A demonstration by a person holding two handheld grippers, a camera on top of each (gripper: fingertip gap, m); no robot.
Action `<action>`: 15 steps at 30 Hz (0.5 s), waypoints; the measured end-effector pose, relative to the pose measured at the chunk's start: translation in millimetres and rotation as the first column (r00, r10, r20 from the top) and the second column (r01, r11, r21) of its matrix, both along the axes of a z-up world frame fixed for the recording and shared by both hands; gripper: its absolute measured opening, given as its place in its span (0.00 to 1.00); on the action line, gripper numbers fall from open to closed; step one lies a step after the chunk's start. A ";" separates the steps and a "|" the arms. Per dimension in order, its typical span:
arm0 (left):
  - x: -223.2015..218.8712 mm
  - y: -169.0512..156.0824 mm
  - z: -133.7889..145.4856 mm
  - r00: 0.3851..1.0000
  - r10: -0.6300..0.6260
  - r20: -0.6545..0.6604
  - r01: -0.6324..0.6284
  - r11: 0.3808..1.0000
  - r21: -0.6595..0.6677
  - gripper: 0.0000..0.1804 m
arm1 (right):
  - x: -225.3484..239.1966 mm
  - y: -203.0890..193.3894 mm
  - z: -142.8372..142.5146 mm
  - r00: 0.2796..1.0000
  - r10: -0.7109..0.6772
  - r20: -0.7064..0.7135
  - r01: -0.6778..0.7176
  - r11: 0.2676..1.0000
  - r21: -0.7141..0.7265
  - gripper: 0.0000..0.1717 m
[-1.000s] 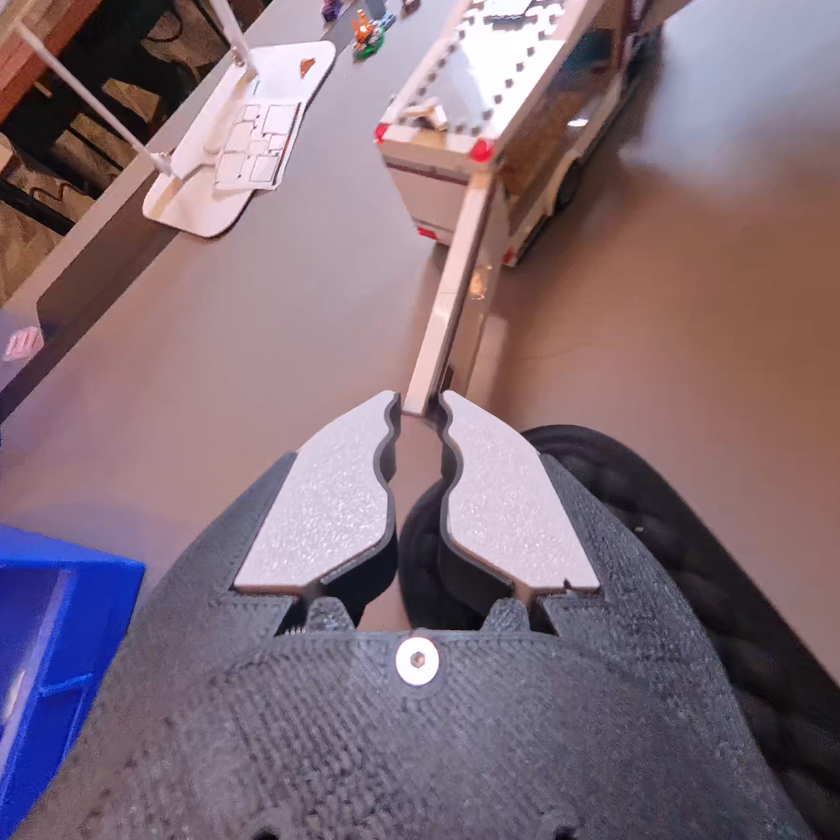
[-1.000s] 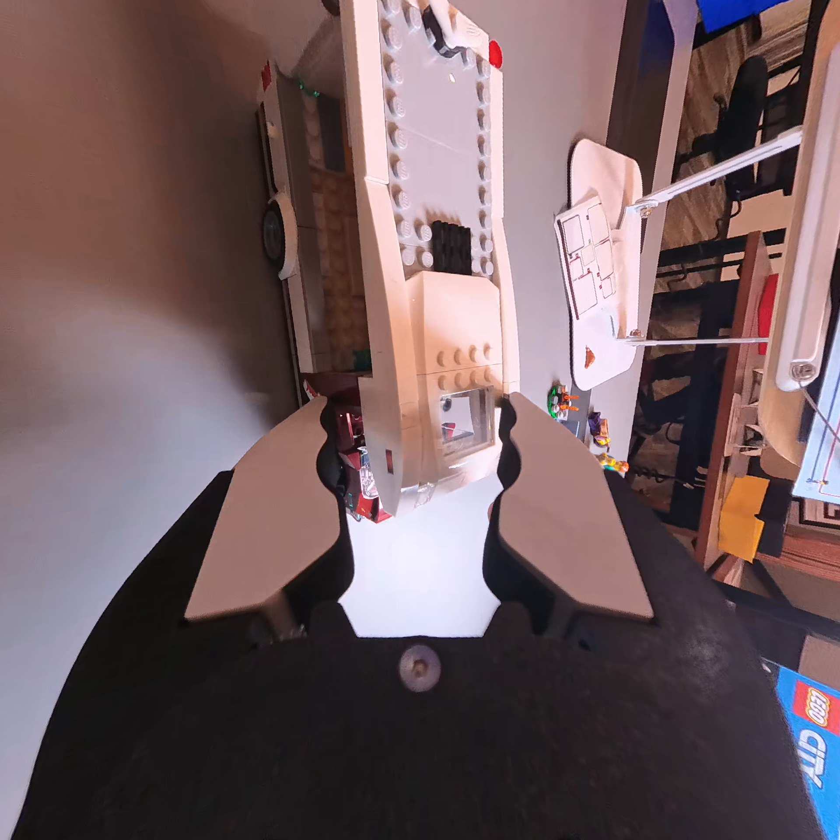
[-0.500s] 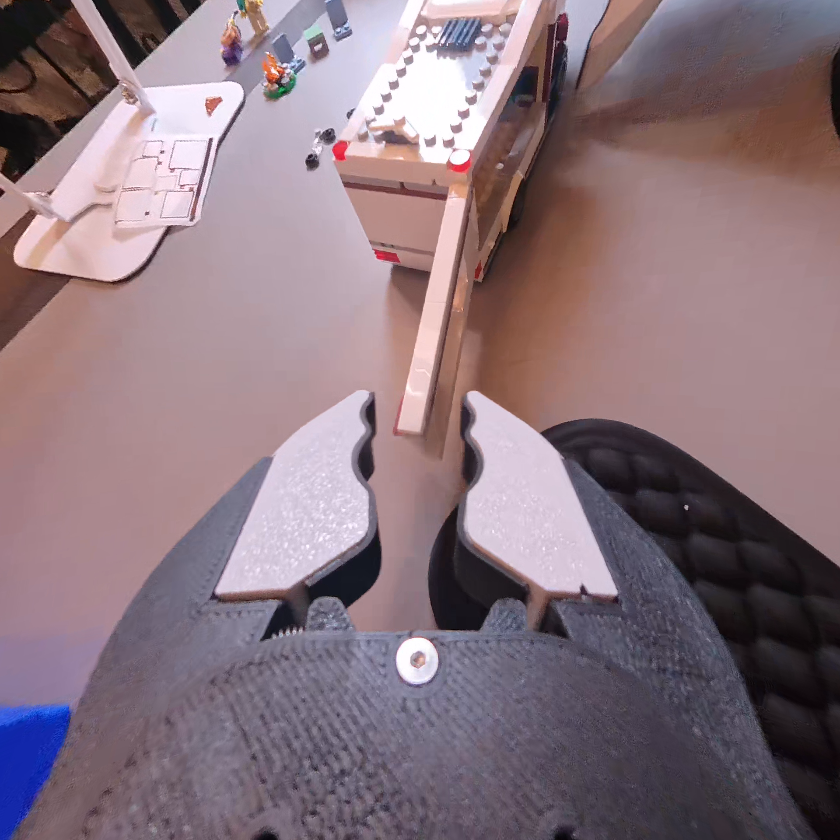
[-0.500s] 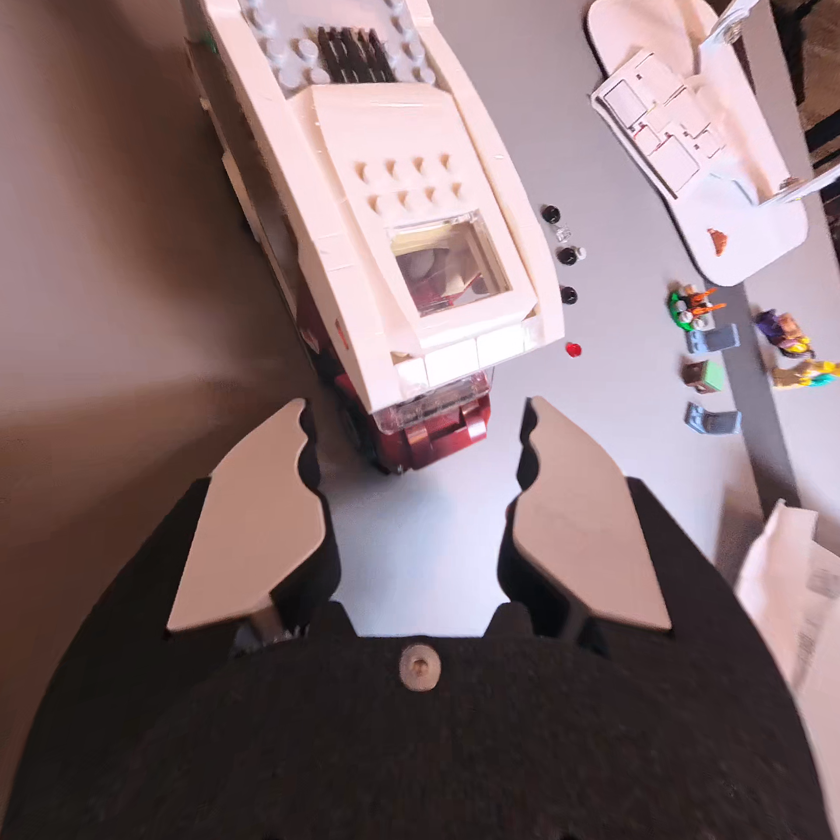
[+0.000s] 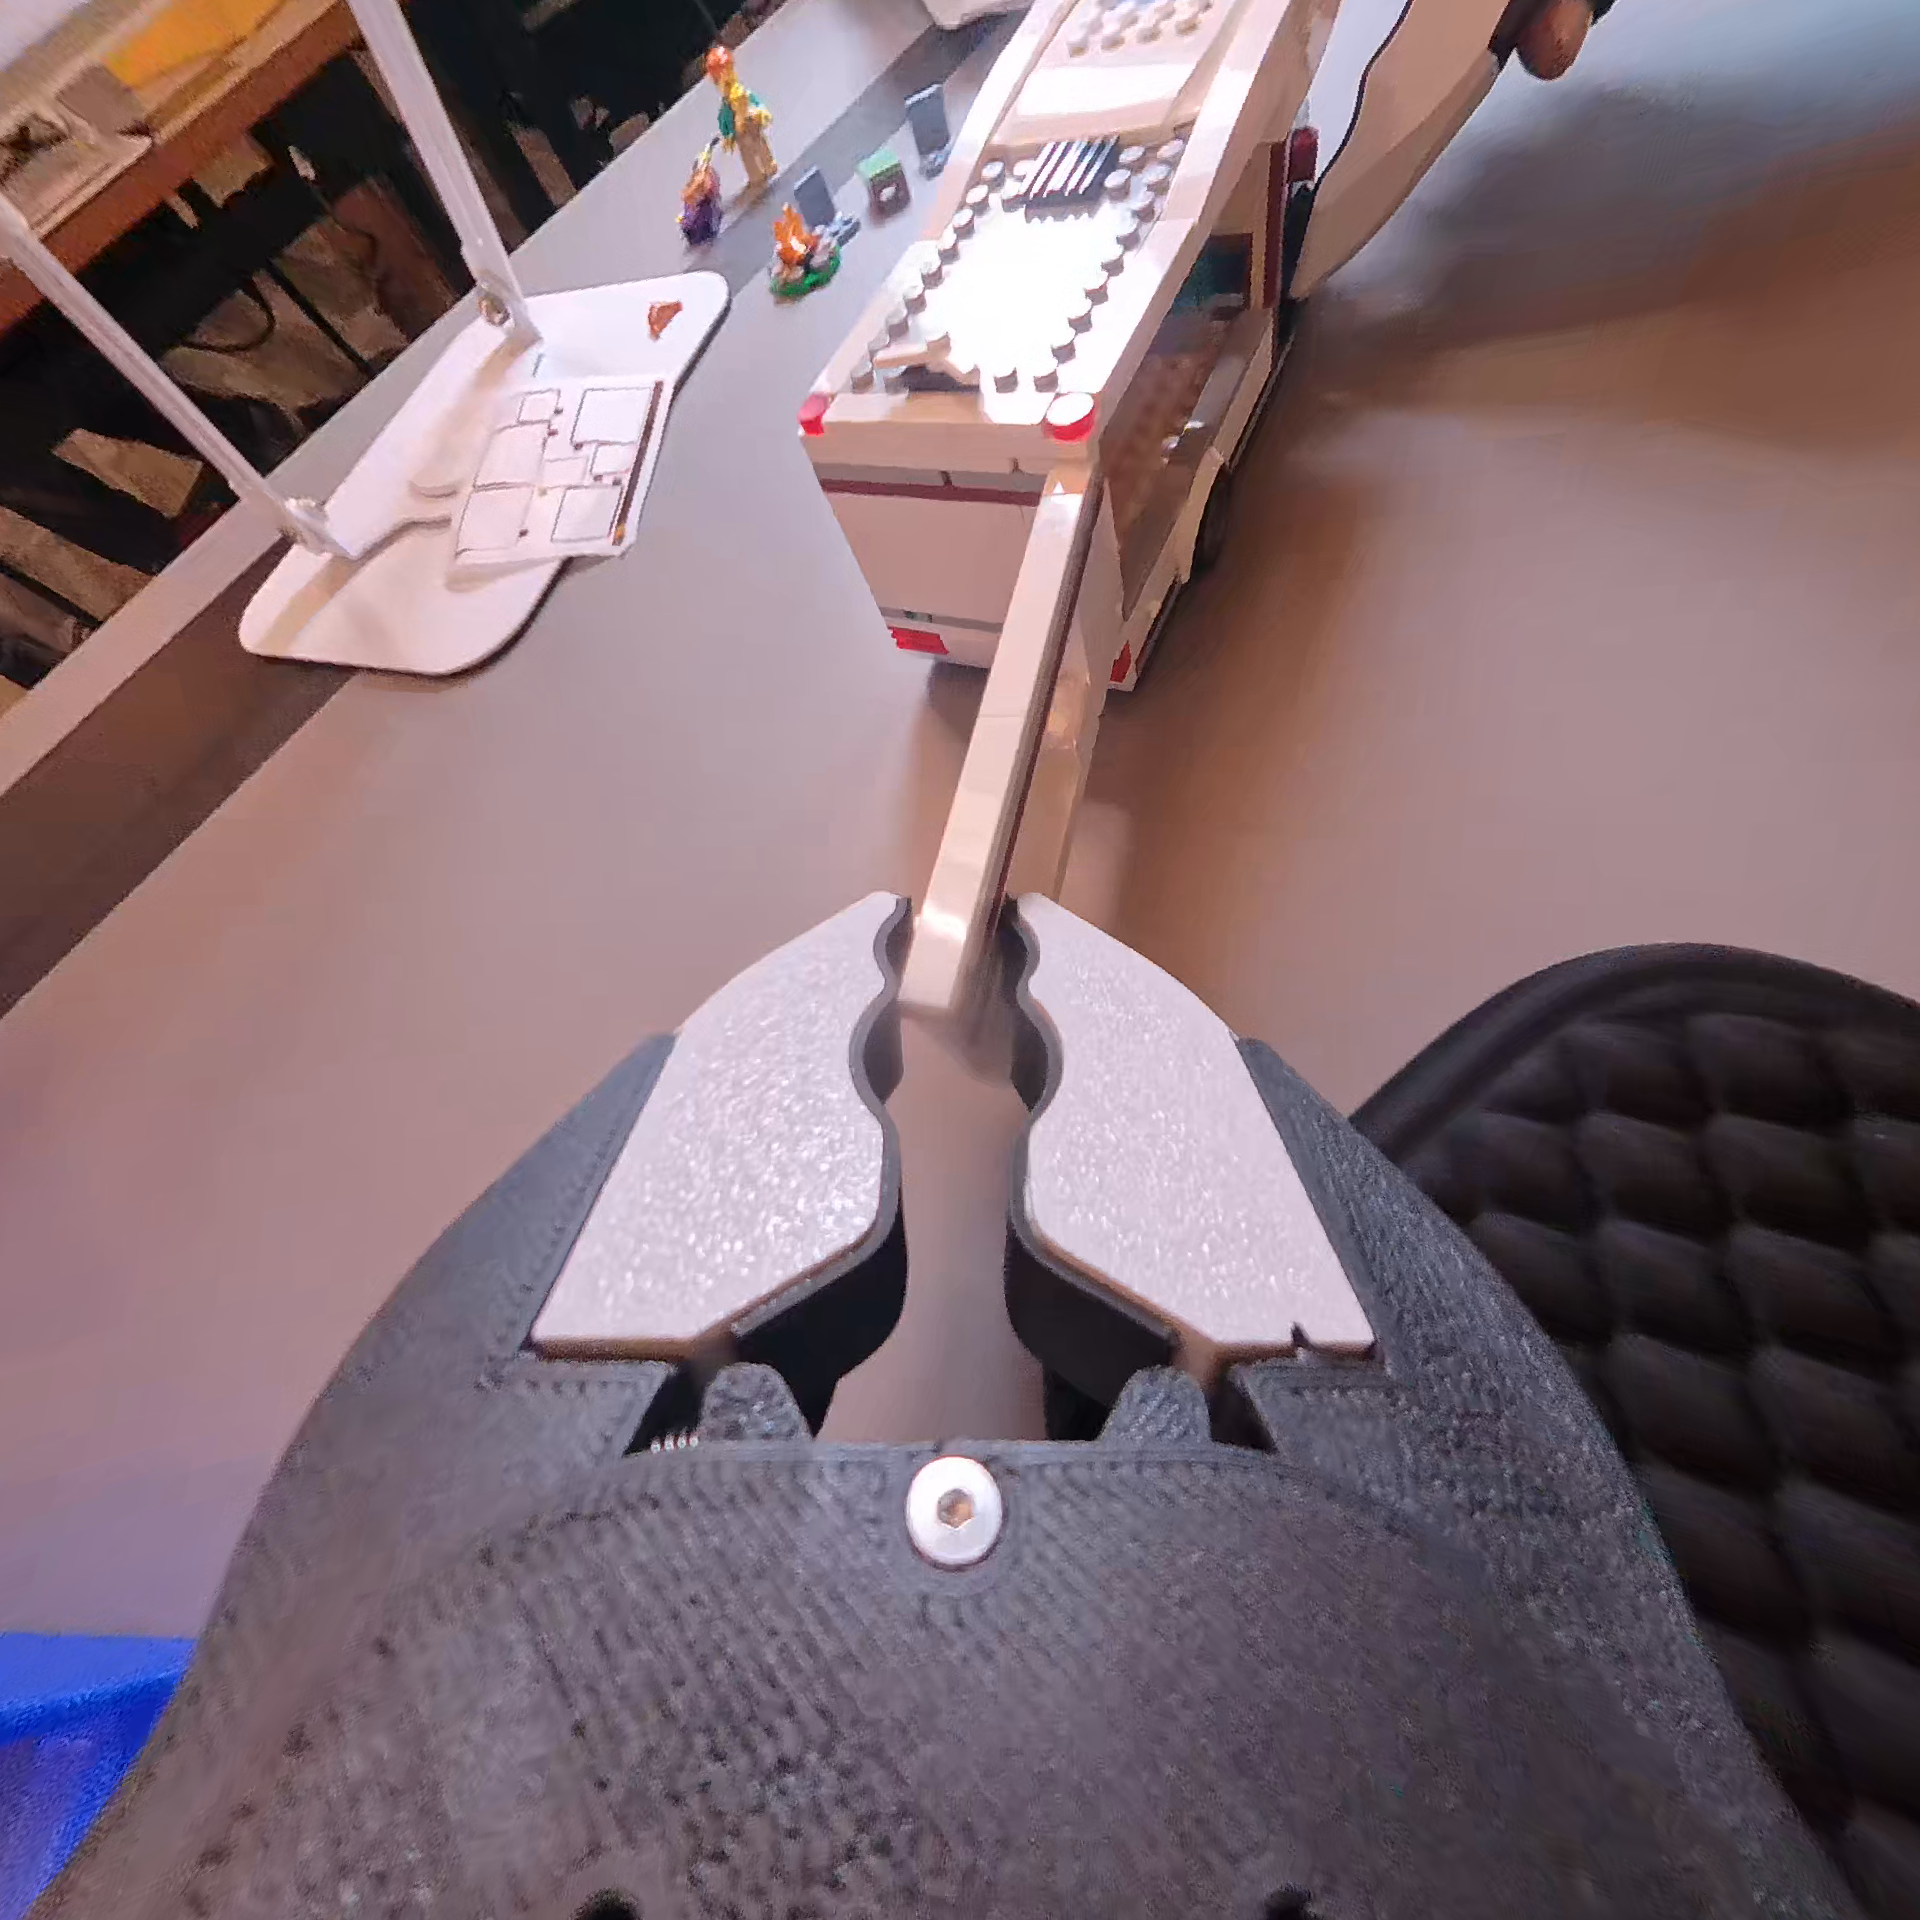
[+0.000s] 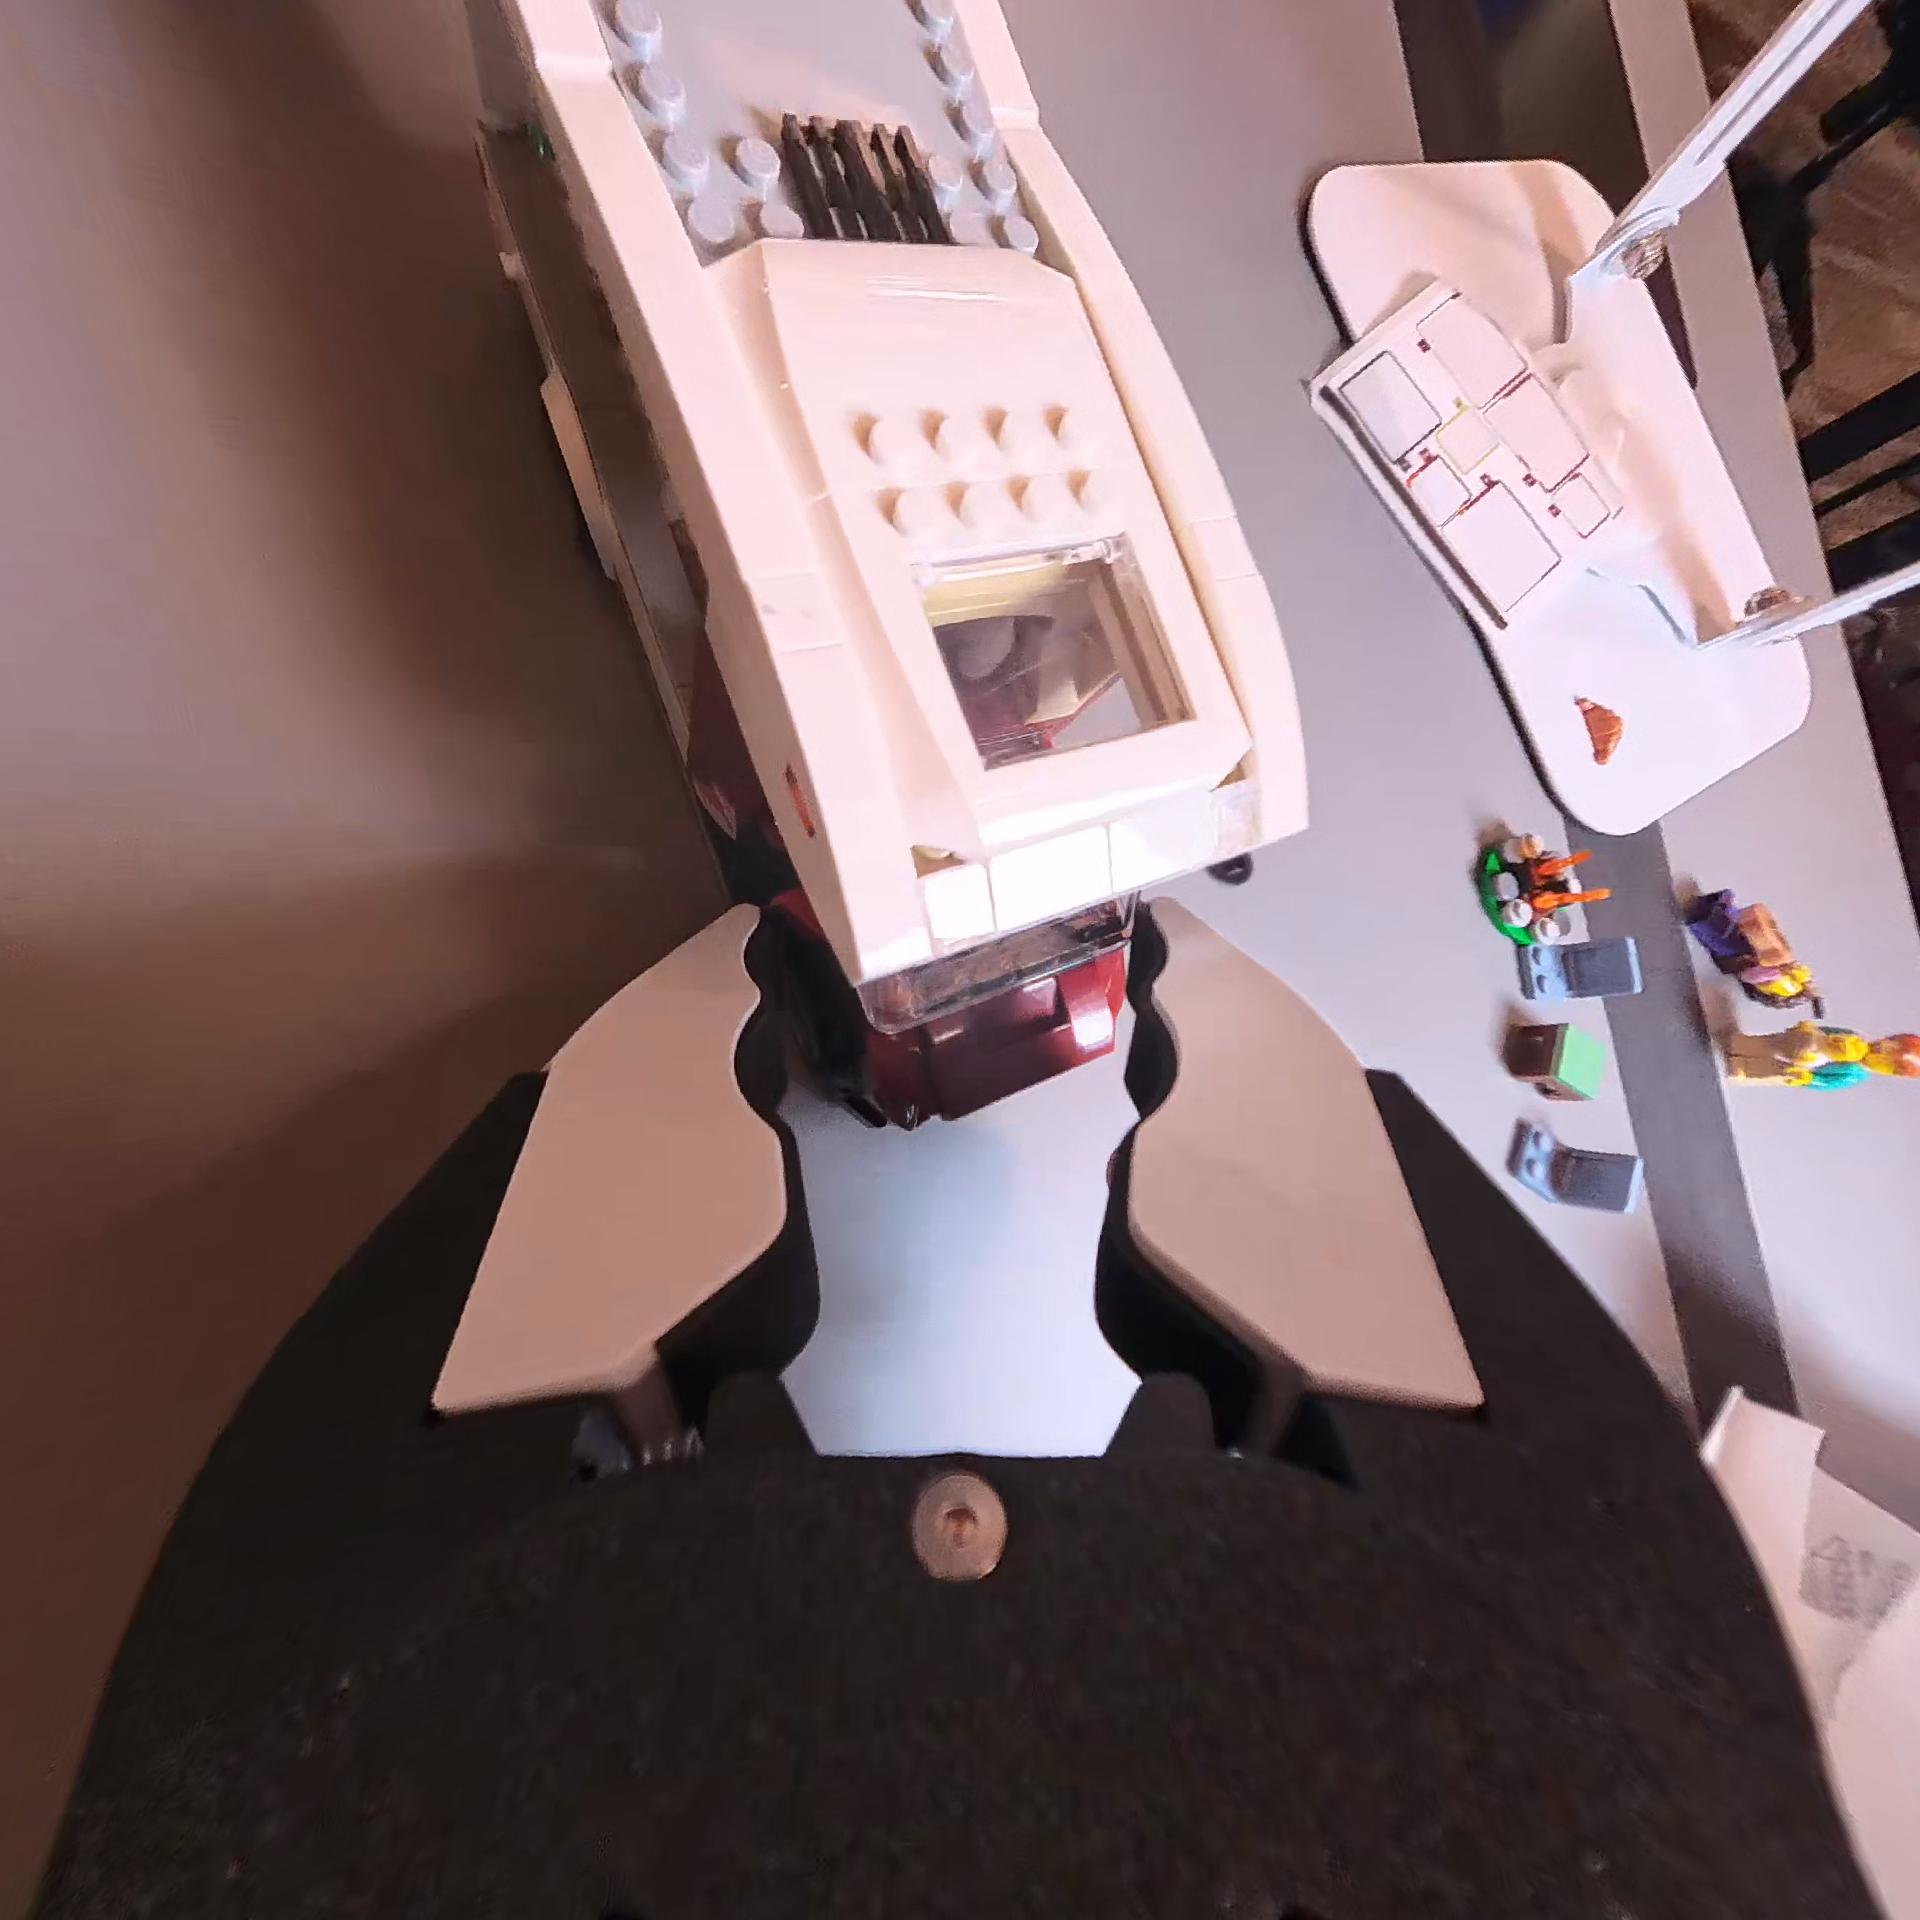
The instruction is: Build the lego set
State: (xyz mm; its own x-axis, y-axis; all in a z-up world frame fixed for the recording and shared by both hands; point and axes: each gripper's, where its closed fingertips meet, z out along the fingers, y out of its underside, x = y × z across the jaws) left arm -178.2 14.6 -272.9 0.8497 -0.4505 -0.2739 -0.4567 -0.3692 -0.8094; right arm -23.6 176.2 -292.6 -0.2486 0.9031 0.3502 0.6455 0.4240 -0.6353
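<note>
Left gripper is nearly closed, both pads clamped on the free end of a long white brick-built side panel that swings out from the rear corner of the white brick-built camper van with dark red trim, centre to upper middle of frame. Grey tabletop lies bare on the left of the panel; on the right, bare table runs to a black quilted cushion at lower right. White flat stand base with a sticker sheet sits upper left near the table edge, small toy figures beyond it. Blue bin at lower left corner.

Right gripper is about half open around the van's dark red nose, bottom centre; whether the pads press on it, cannot tell. Loose small brick pieces lie at right, well apart from the fingers; white paper at lower right edge.
</note>
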 end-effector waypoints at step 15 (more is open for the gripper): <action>14.8 6.9 71.4 0.983 -0.067 0.171 0.038 0.986 0.163 0.25 | 35.1 114.5 35.4 0.904 -0.424 -0.044 0.398 0.876 -0.271 0.23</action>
